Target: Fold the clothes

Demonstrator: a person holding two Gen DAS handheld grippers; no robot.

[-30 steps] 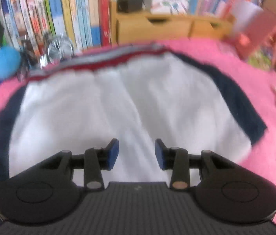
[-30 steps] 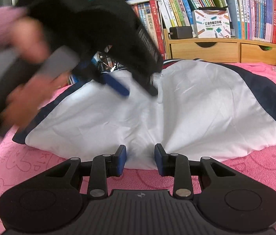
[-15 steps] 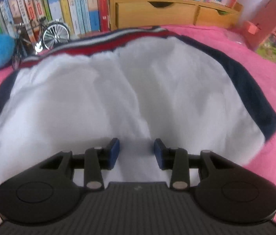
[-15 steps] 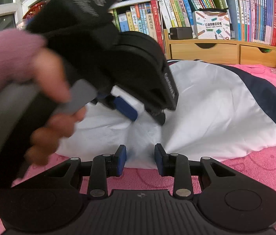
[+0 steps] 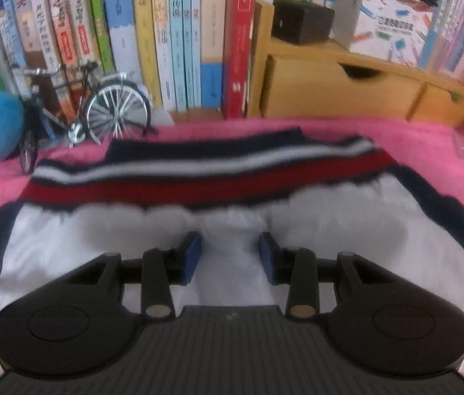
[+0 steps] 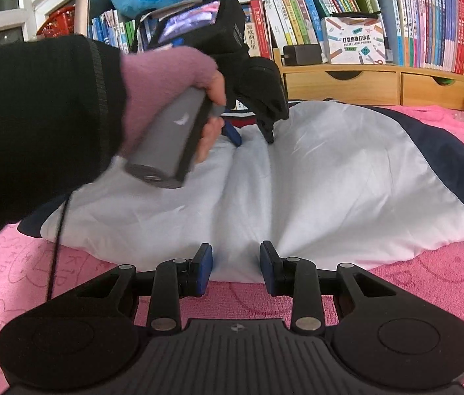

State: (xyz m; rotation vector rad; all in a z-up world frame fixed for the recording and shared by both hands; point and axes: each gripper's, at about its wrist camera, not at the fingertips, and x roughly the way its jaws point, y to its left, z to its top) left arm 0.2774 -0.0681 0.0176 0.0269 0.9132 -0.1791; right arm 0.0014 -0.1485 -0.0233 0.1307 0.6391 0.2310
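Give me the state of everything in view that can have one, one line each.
Garment: lying spread on the pink cloth, white panel up, creased down the middle, not yet folded.
Waistband: striped, at the far edge, flat.
Left claw: open, over the white fabric near the waistband, gripping nothing.
Right claw: open, at the near hem, fabric edge between the fingers but not pinched.
Drawers: shut.

Open pink cloth (image 6: pixel 429 283) beside garment (image 6: pixel 330 181), model bicycle (image 5: pixel 87 108), books (image 5: pixel 179 33), seemingly crowding far edge
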